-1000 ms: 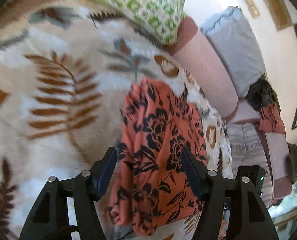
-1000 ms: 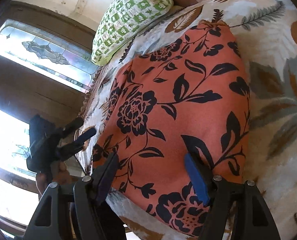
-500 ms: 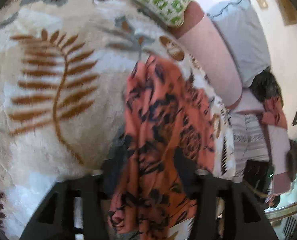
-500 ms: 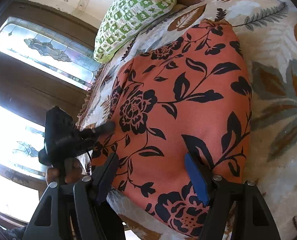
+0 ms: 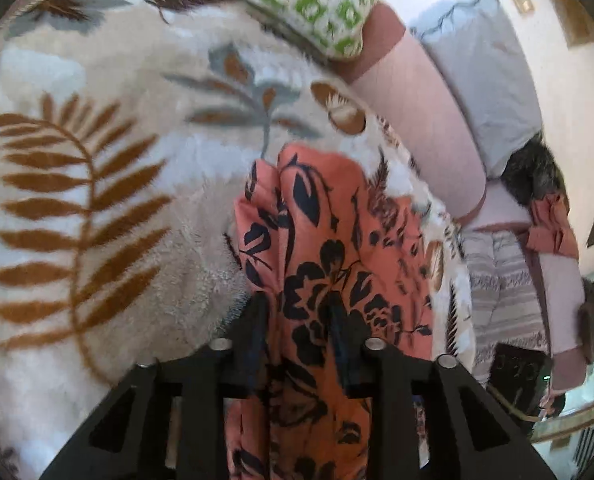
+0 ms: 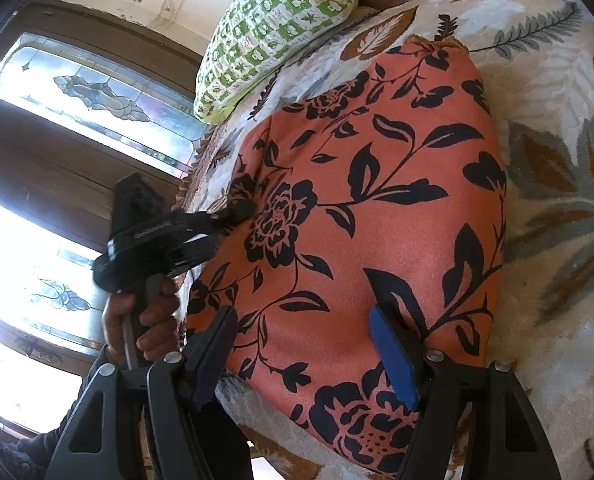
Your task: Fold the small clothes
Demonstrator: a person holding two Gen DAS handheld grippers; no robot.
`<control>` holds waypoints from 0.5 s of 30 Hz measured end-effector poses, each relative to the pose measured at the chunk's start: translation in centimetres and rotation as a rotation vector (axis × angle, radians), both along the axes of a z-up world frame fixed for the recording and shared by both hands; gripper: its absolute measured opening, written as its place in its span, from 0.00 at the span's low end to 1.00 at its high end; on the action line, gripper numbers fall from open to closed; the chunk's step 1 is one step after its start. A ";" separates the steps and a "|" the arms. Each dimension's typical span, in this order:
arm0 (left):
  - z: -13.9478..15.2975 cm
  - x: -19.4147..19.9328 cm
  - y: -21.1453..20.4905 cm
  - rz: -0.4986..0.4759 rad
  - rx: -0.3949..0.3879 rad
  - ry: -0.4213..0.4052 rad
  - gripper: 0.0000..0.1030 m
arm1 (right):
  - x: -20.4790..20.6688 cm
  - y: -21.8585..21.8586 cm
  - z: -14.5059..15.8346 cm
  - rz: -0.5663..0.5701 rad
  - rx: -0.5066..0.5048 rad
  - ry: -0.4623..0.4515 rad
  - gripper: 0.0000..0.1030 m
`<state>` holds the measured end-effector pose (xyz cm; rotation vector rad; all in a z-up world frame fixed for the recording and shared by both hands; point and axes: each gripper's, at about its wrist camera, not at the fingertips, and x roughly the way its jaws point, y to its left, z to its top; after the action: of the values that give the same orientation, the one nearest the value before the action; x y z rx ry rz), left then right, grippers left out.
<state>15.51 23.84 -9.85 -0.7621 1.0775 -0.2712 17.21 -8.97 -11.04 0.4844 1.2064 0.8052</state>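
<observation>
A cream blanket (image 5: pixel 109 208) with brown fern leaves and grey sprigs covers the bed ahead of and left of the left tongs. Far ahead of them a green-and-white patterned pillow (image 5: pixel 317 4) lies on the blanket's edge. To its right sit a long pink bolster (image 5: pixel 421 120) and a grey pillow (image 5: pixel 481 80). Left of the right tongs stands a dark-framed window with leaded glass (image 6: pixel 93 92).

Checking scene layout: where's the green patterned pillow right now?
The green patterned pillow lies at the top of both wrist views, on the leaf-print blanket, beyond the orange floral garment.
</observation>
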 end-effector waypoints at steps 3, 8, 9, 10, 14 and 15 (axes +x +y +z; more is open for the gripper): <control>1.5 -2.1 0.7 0.019 -0.022 -0.024 0.65 | 0.0 -0.4 0.0 -0.012 0.014 0.010 0.70; 2.0 -4.5 -1.5 -0.065 0.007 -0.042 0.68 | -0.1 -0.3 0.1 -0.017 0.010 0.013 0.70; 1.4 -4.4 -2.4 -0.105 0.025 -0.025 0.63 | -0.1 -0.3 0.1 -0.016 0.006 0.011 0.70; 0.5 -4.3 -3.2 -0.150 0.049 0.005 0.21 | -0.2 -0.2 0.1 -0.017 0.005 0.010 0.70; -0.7 -4.2 -3.0 -0.127 0.057 0.086 0.12 | -0.1 -0.3 0.2 -0.019 0.002 0.024 0.70; -0.1 -4.4 -2.8 -0.116 0.060 0.079 0.13 | -0.1 -0.2 0.3 -0.018 -0.001 0.026 0.70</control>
<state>11.16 21.00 -10.00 -0.6623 1.2012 -0.3079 17.13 -9.20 -10.77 0.5050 1.2247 0.7853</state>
